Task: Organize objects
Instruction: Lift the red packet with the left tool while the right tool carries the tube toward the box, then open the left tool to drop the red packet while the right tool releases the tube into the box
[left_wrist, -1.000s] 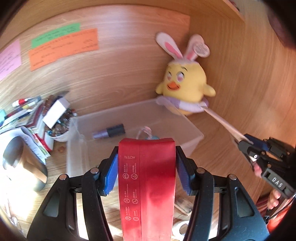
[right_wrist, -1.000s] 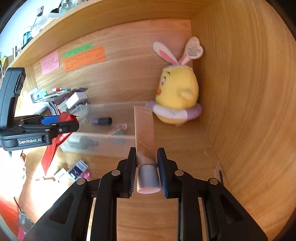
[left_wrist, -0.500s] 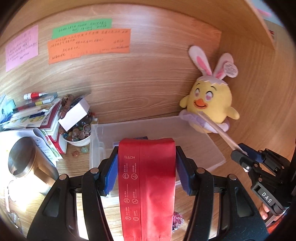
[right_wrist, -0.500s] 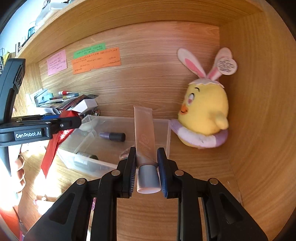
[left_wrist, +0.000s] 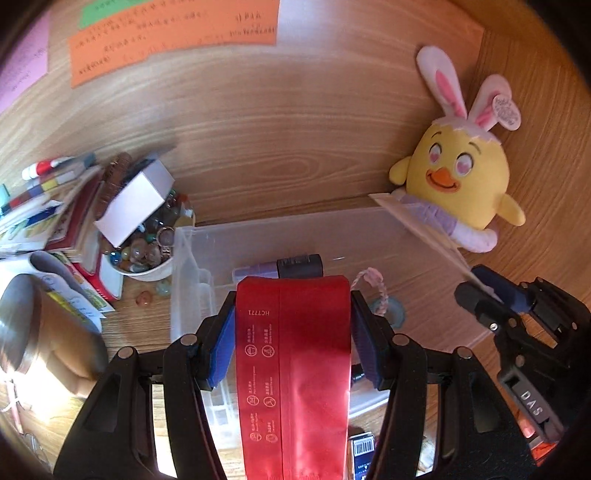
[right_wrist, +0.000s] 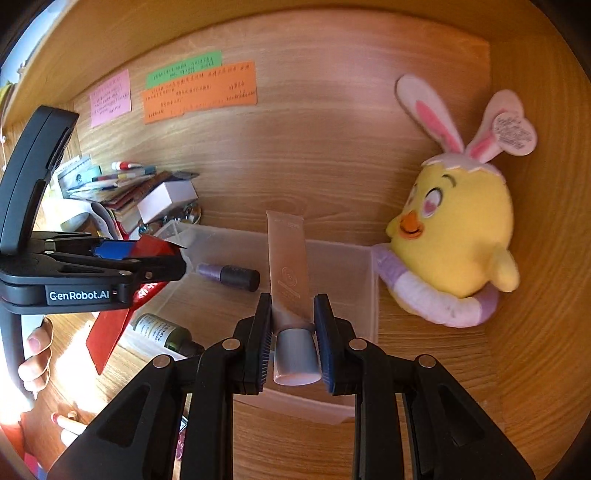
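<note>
1. Both views have swung since a second ago: the clear bin (left_wrist: 369, 236) now fills more of the lower middle of the left wrist view, and the plush chick (left_wrist: 461, 177) has shifted toward the right edge in both.
2. The left gripper (left_wrist: 291, 332) is clamped on a red pouch (left_wrist: 291, 369); its blue pads (left_wrist: 221, 347) press both edges. Printed on the pouch, upside down, is "HC7771", with rows of small icons too fine to read.
3. The right gripper (right_wrist: 291, 328) is clamped on a beige tube (right_wrist: 288, 266) just above its grey cap (right_wrist: 295, 354), tube end pointing up over the bin (right_wrist: 373, 295). A round logo on the tube is illegible.
4. Seen from the right wrist, the left gripper (right_wrist: 173, 258) at centre left reads "GenRobot.AI"; fingers (right_wrist: 33, 354) show below it at the left edge.
5. Seen from the left wrist, the right gripper (left_wrist: 476, 291) at lower right reads "DAS".
6. Inside the bin lies a purple bottle with a dark cap (right_wrist: 229, 275); the pouch hides part of it in the left view.
7. Orange (right_wrist: 199, 92), green (right_wrist: 183, 72) and pink notes (right_wrist: 110, 98) at upper left carry handwriting too small to read.
8. A dark green bottle (right_wrist: 162, 332) lies at the bin's near wall, label blurred.
</note>
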